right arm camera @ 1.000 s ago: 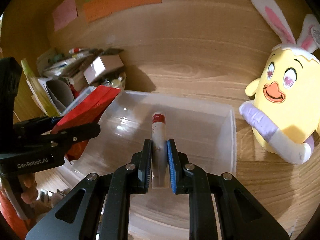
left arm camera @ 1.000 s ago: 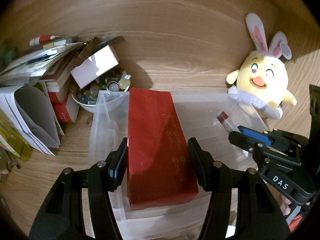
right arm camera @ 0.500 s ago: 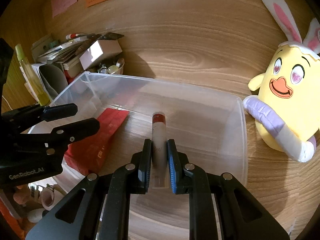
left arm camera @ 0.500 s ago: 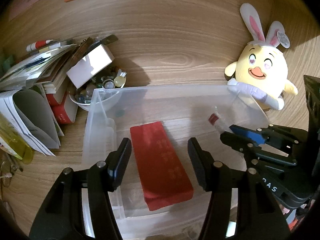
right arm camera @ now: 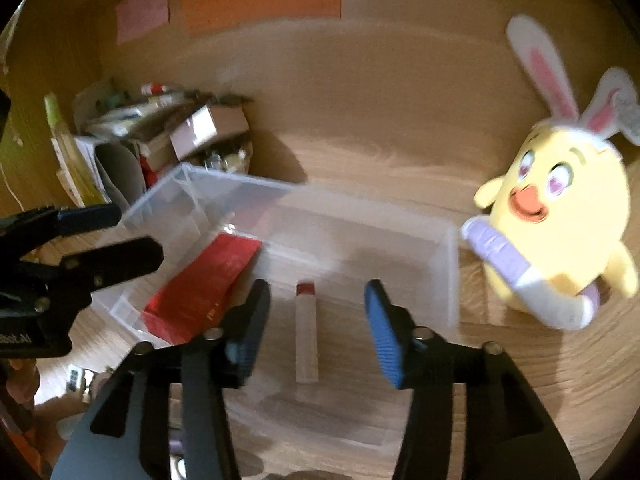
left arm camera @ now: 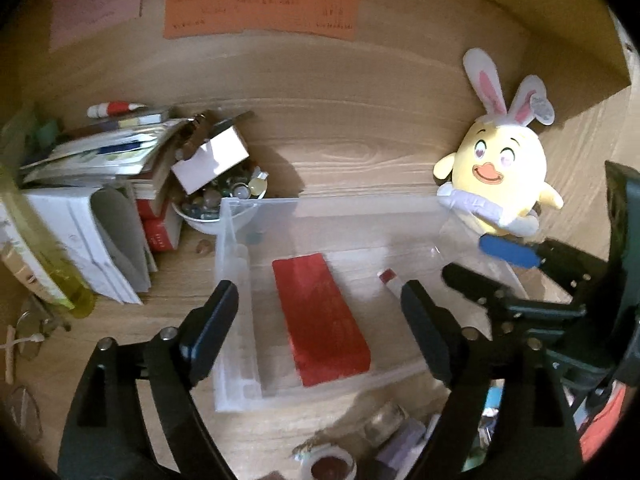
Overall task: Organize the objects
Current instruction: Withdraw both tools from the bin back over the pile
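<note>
A clear plastic bin [left arm camera: 236,264] [right arm camera: 450,280] stands on the wooden desk. A flat red box [left arm camera: 320,316] [right arm camera: 200,292] lies on its floor at the left. A white tube with a red cap [right arm camera: 307,336] [left arm camera: 390,280] lies on the floor beside it. My left gripper [left arm camera: 320,320] is open and empty above the bin's near side. My right gripper [right arm camera: 316,324] is open and empty, straddling the tube from above without touching it.
A yellow bunny-eared plush [left arm camera: 500,176] [right arm camera: 560,220] leans at the bin's right. A bowl of marbles [left arm camera: 216,204], a small box and stacked books and papers [left arm camera: 100,200] crowd the left. Small jars and clutter [left arm camera: 332,464] lie in front of the bin.
The left gripper let the red box drop into the bin and rose back. The right gripper opened and released the tube onto the bin floor, then pulled up.
</note>
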Motion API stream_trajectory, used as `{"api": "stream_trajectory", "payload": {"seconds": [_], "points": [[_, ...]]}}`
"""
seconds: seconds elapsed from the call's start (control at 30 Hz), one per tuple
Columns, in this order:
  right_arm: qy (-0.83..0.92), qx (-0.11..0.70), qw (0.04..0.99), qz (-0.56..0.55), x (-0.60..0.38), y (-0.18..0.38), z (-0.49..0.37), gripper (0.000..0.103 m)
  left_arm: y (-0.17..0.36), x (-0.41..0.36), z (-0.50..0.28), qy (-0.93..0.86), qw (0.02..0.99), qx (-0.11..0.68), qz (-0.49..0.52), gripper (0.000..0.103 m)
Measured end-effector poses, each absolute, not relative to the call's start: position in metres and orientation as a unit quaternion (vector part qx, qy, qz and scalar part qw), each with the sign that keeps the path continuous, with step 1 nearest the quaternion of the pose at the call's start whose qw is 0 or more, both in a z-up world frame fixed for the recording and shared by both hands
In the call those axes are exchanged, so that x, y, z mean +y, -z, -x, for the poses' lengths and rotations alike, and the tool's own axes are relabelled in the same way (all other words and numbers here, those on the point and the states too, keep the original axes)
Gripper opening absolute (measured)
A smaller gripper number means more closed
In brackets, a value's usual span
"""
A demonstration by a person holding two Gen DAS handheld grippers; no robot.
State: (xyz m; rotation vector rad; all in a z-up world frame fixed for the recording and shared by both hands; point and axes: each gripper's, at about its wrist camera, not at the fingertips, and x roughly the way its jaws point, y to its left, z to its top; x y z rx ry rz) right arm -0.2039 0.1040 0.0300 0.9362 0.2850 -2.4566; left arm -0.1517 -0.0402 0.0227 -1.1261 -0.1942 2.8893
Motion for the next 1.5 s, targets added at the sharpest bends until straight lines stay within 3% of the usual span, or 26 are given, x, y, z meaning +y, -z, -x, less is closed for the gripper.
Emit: {"api": "stream_trajectory", "payload": {"seconds": [0.1, 0.3, 1.4, 1.5], "points": [[0.906, 0.098, 0.246, -0.330, 0.112, -0.041, 0.192, 0.064, -0.026, -0.042, 0.138, -0.931, 0.017, -0.062, 0.359, 0.092], [0.912, 0.092, 0.248, -0.312, 0.130, -0.052, 0.165, 0.073, -0.023, -0.045, 0.114, -0.931, 0.010, -0.052, 0.360, 0.093], [0.881, 0.052, 0.245, -0.402, 0.171, 0.014, 0.119, 0.073, 0.062, -0.076, 0.023, -0.894, -0.033, -0.081, 0.440, 0.093], [0.879, 0.056, 0.252, -0.400, 0.167, 0.012, 0.116, 0.073, 0.065, -0.076, 0.023, -0.893, -0.033, -0.084, 0.441, 0.082]]}}
